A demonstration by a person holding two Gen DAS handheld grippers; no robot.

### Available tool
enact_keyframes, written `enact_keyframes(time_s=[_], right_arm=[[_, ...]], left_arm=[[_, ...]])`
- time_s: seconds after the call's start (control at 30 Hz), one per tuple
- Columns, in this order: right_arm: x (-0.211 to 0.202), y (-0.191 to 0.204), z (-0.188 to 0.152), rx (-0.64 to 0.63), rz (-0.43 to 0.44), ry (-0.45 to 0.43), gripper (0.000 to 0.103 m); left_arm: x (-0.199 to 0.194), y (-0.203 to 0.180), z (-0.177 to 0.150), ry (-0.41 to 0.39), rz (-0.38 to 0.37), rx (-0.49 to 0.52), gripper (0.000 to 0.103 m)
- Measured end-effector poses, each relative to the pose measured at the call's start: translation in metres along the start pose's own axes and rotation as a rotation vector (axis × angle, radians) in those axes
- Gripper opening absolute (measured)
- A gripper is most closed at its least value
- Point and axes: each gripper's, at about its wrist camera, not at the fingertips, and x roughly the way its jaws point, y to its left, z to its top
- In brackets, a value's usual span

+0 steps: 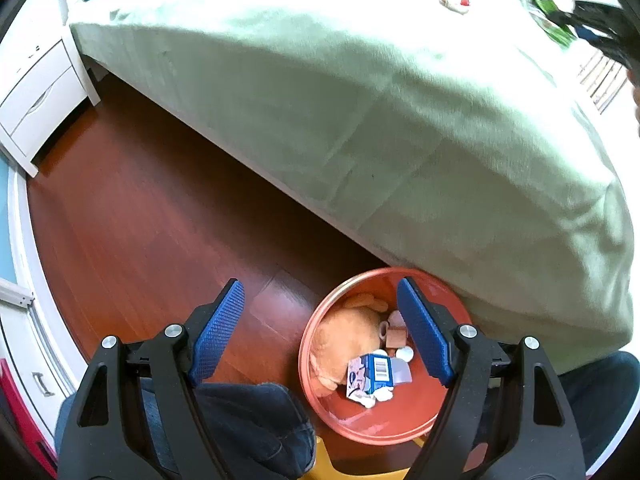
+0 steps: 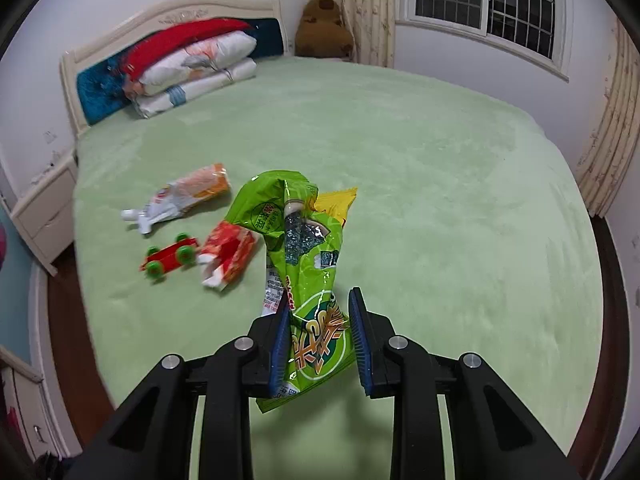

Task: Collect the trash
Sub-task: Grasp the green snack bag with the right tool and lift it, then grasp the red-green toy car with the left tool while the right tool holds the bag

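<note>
My right gripper (image 2: pixel 320 340) is shut on a green snack bag (image 2: pixel 300 248) and holds it up above the green bed (image 2: pixel 440 184). A yellow wrapper (image 2: pixel 336 202) shows just behind the bag. An orange-and-white pouch (image 2: pixel 180 198) and a red-orange wrapper (image 2: pixel 230 254) lie on the bed to the left. My left gripper (image 1: pixel 320 332) is open and empty above the floor, over the rim of an orange bin (image 1: pixel 372 420) that holds a blue-and-white carton (image 1: pixel 374 372) and other trash. The right gripper with the green bag shows at the far right of the left wrist view (image 1: pixel 592 24).
A red toy car with green wheels (image 2: pixel 170 260) lies on the bed by the wrappers. Pillows (image 2: pixel 192 68) and a brown plush (image 2: pixel 324 28) sit at the headboard. A white nightstand (image 1: pixel 40 100) stands on the wooden floor (image 1: pixel 160 220). My jeans-clad leg (image 1: pixel 248 428) is beside the bin.
</note>
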Motion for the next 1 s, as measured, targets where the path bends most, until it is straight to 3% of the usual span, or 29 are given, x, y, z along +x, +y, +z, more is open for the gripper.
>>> enact_keyframes(time_s=[0.27, 0.63, 0.8, 1.0], right_arm=[[-0.056, 0.000, -0.047, -0.012, 0.082, -0.041, 0.028], [-0.104, 0.003, -0.103, 0.001, 0.151, -0.065, 0.028], [-0.123, 0.004, -0.119, -0.003, 0.155, -0.077, 0.028], [-0.140, -0.001, -0.132, 0.001, 0.137, -0.082, 0.028]], left_arm=[[-0.009, -0.006, 0.035, -0.065, 0.010, 0.022, 0.077], [-0.034, -0.049, 0.135, -0.251, 0.028, 0.140, 0.077], [-0.021, -0.062, 0.190, -0.291, -0.091, 0.145, 0.077], [0.010, -0.080, 0.245, -0.306, -0.040, 0.198, 0.077]])
